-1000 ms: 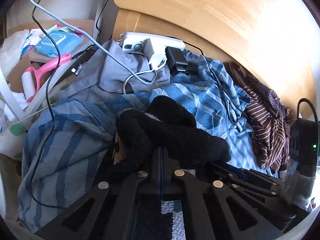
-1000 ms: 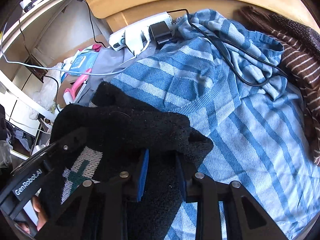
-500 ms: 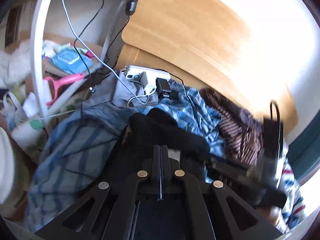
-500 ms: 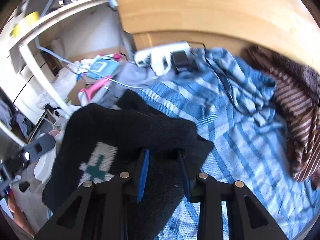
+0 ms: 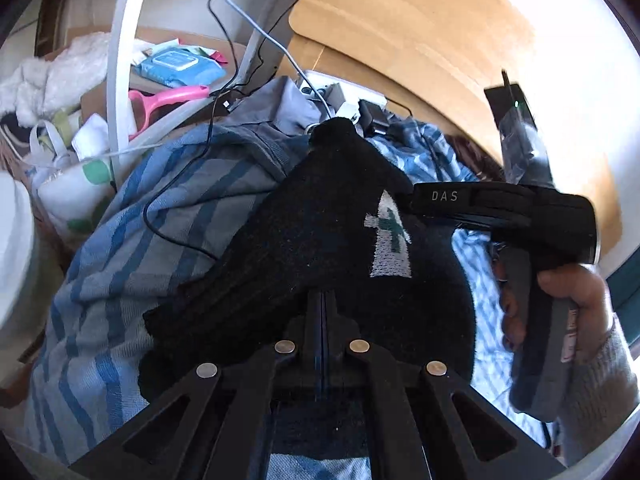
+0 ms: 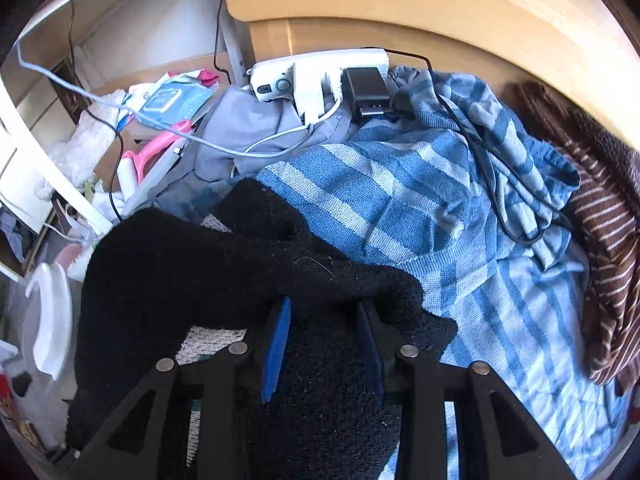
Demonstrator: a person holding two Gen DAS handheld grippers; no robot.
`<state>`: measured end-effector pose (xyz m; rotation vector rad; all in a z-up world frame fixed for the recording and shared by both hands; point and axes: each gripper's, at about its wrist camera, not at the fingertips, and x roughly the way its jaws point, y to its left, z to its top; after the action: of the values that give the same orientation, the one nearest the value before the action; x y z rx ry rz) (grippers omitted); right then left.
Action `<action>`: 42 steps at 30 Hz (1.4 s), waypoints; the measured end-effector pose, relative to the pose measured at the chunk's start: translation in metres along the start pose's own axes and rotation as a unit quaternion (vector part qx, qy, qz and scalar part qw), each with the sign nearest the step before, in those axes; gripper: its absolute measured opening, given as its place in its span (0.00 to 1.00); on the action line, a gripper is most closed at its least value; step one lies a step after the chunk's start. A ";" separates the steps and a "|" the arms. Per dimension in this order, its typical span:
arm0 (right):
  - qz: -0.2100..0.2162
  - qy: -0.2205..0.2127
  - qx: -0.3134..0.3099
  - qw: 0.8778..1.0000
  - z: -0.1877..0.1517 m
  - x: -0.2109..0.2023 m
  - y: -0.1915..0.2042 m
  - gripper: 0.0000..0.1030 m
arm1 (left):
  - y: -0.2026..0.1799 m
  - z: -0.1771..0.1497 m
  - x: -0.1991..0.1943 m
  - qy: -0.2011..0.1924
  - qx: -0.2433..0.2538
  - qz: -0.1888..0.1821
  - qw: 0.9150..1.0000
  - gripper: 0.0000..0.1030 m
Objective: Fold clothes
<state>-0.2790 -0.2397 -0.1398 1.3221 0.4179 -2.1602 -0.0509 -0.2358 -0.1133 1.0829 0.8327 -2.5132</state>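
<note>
A black fuzzy knit garment (image 5: pixel 312 240) with a white and green patch (image 5: pixel 390 248) hangs stretched between both grippers above a blue striped cloth (image 5: pixel 160 224). My left gripper (image 5: pixel 324 308) is shut on its near edge. My right gripper (image 5: pixel 408 200), held by a hand (image 5: pixel 576 292), grips the garment beside the patch. In the right wrist view the black garment (image 6: pixel 180 264) fills the gap between the right gripper's (image 6: pixel 324 340) blue-padded fingers and drapes off to the left. The blue striped cloth (image 6: pixel 420 200) lies spread out beyond it.
A white power strip (image 6: pixel 320 76) with plugs lies by the wooden headboard (image 6: pixel 440 8); a black cable (image 6: pixel 488 176) runs over the blue cloth. A brown striped garment (image 6: pixel 608 240) lies right, a grey garment (image 6: pixel 248 120) behind. Clutter with a pink handle (image 5: pixel 168 98) and a white rail (image 5: pixel 120 80) stand left.
Both grippers have risen and drawn apart, so the bunched black garment is now pulled out and its patch faces the left camera. The right gripper and hand have come into the left view.
</note>
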 end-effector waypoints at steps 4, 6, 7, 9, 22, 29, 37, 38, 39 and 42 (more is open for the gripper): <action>0.069 -0.020 0.078 0.994 -0.026 -0.046 -0.032 0.49 | 0.007 0.000 -0.025 0.036 -0.086 -0.052 0.994 0.25; 0.124 -0.039 0.122 0.984 -0.064 -0.077 -0.056 0.75 | 0.017 -0.012 -0.043 0.029 -0.143 -0.095 0.985 0.73; 0.133 -0.041 0.128 0.982 -0.084 -0.085 -0.061 0.79 | 0.021 -0.019 -0.051 0.018 -0.161 -0.109 0.981 0.82; 0.147 -0.030 0.131 0.980 -0.119 -0.092 -0.070 0.79 | 0.031 -0.039 -0.065 -0.017 -0.182 -0.118 0.976 0.82; 0.255 0.098 0.219 0.937 -0.210 -0.030 -0.062 0.78 | 0.089 -0.112 -0.051 0.003 -0.367 -0.126 0.922 0.82; 0.224 0.074 0.192 0.953 -0.199 -0.039 -0.045 0.73 | 0.074 -0.085 -0.050 -0.011 -0.332 -0.119 0.936 0.77; 0.120 -0.066 0.061 0.989 -0.170 -0.097 -0.006 0.32 | 0.029 -0.042 -0.076 -0.083 -0.156 -0.006 0.984 0.04; 0.123 -0.063 0.046 0.989 -0.167 -0.092 0.004 0.30 | 0.030 -0.040 -0.069 -0.075 -0.152 -0.001 0.986 0.04; 0.118 -0.055 0.041 0.991 -0.164 -0.082 0.009 0.30 | 0.033 -0.040 -0.060 -0.063 -0.153 0.001 0.986 0.04; 0.115 -0.025 0.060 0.991 -0.161 -0.053 0.011 0.30 | 0.047 -0.039 -0.031 -0.037 -0.155 0.021 0.987 0.04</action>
<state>-0.1395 -0.1473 -0.1673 1.3069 0.1104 -2.0456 0.0142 -0.2483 -0.1307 0.8889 1.1202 -2.2753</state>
